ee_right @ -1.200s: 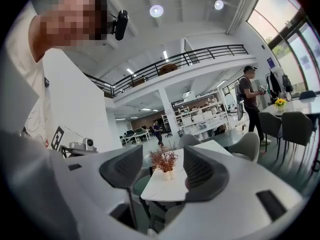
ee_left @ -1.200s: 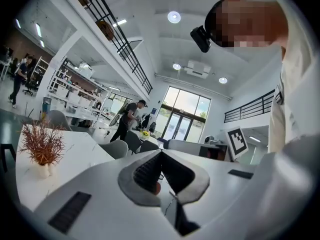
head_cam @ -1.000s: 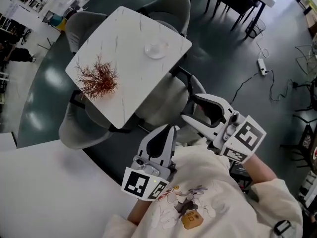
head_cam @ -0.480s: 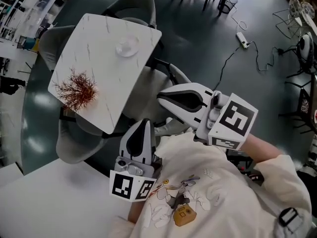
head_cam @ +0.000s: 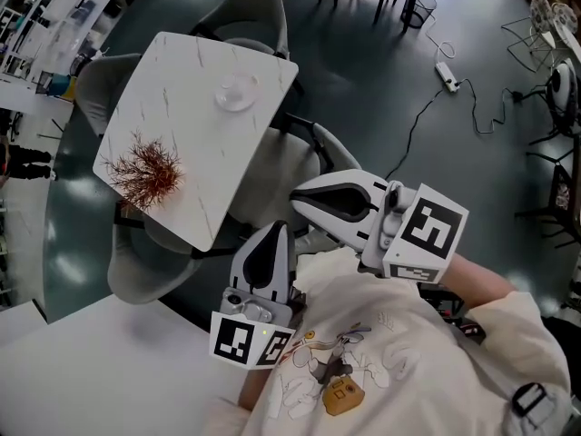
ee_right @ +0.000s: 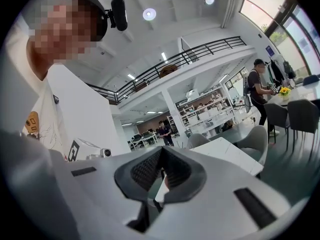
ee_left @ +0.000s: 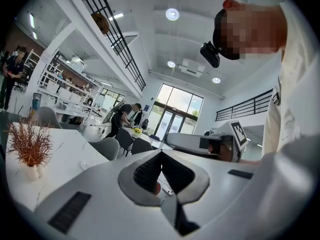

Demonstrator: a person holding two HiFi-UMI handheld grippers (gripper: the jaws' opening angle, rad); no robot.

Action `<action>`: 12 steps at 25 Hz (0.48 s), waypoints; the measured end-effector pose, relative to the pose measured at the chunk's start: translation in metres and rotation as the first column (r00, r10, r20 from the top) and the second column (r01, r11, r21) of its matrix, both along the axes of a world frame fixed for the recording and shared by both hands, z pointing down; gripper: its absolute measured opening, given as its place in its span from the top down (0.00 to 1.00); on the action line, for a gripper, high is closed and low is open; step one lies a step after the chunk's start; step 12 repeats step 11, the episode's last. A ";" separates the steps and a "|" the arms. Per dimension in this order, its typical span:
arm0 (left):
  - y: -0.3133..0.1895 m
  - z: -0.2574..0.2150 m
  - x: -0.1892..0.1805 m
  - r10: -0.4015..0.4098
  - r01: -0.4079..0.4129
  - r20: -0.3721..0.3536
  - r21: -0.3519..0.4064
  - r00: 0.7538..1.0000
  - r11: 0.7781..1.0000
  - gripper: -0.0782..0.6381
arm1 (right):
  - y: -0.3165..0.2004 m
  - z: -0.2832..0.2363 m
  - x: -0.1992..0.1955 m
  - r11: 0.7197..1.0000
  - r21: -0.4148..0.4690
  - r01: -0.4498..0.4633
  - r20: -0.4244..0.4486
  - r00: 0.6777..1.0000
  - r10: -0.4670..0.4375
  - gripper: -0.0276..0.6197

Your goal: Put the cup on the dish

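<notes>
The only glassware I can find is a clear glass piece (head_cam: 236,92) on the white marble table (head_cam: 182,71). It lies well ahead of both sets of tips, nearer the right gripper's line than the left's, close to the table's far corner. From this height it reads as a shallow round dish with something pale at its centre. I can't tell whether that is the cup standing in it or only the dish's own base.

On the same table, off to the left of the left gripper's line, stands a red dried plant (head_cam: 143,168). A grey chair (head_cam: 272,166) sits between the grippers and the table edge.

The left gripper (head_cam: 279,231) is held in against the person's chest with its jaws pressed together and nothing between the pads. Its own view shows the tips meeting (ee_left: 160,153). The right gripper (head_cam: 300,198) is just beside it, a little further forward, likewise closed and empty (ee_right: 161,149).

My judgement is that this fits two stages. Either the cup is yet to be set down, or it already sits on the dish and both grippers are clear of it. Either way, the useful thing is to get a nearer, steadier look at the glass before committing to anything. Clear glass hides its rim against the pale marble, it would slide in smooth pads, and it sits close enough to the corner that a careless nudge could push it off.
</notes>
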State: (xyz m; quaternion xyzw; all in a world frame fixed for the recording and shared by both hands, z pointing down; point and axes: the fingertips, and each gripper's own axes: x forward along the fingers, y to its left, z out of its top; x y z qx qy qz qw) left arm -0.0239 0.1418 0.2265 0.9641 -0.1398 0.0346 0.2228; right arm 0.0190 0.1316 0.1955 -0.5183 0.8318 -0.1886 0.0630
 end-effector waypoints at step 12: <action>-0.004 -0.003 0.013 0.012 -0.012 0.000 0.007 1.000 1.000 0.88 | 0.010 0.008 0.000 0.999 -0.011 -0.033 -0.007 0.999 0.033 0.95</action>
